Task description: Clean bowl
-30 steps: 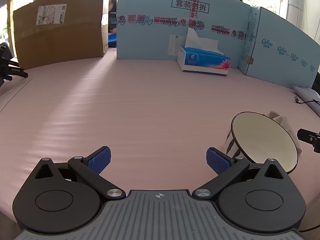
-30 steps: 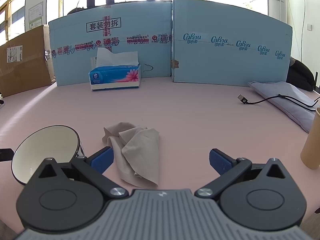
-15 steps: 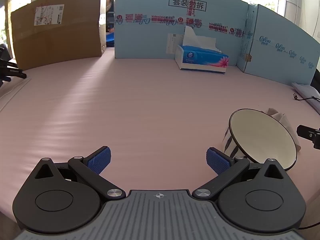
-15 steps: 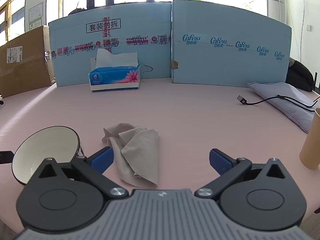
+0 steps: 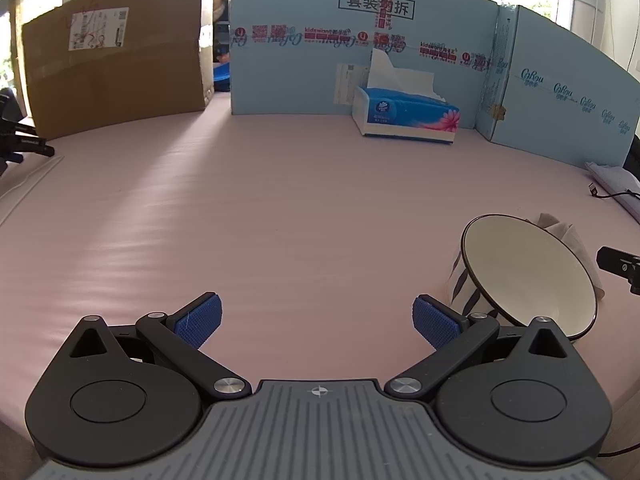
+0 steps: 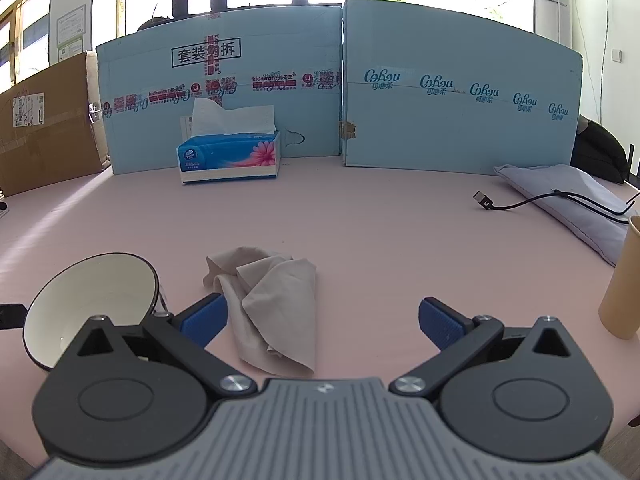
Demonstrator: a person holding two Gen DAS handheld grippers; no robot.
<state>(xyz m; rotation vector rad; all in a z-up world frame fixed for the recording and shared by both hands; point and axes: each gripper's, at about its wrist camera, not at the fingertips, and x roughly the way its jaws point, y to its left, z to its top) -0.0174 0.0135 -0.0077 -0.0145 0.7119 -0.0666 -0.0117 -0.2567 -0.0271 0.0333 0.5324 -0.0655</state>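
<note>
A cream bowl [image 5: 528, 272] with a dark rim and striped outside stands on the pink table, just right of my left gripper [image 5: 316, 320]. That gripper is open and holds nothing. In the right wrist view the same bowl [image 6: 92, 296] sits at the lower left, partly hidden behind the left finger. A crumpled beige cloth [image 6: 272, 300] lies on the table, between the blue pads of my right gripper [image 6: 322, 320], which is open and not touching it. The cloth [image 5: 560, 228] peeks out behind the bowl in the left wrist view.
A tissue box [image 6: 228, 156] stands at the back against blue cardboard panels [image 6: 440, 92], and a brown carton [image 5: 116, 68] at the back left. A cable [image 6: 520, 204], a grey pouch [image 6: 572, 196] and a tan paper cup [image 6: 624, 280] lie to the right.
The left gripper's view has shifted slightly; the bowl now sits a little lower and closer to its right finger. The right gripper has barely moved.
</note>
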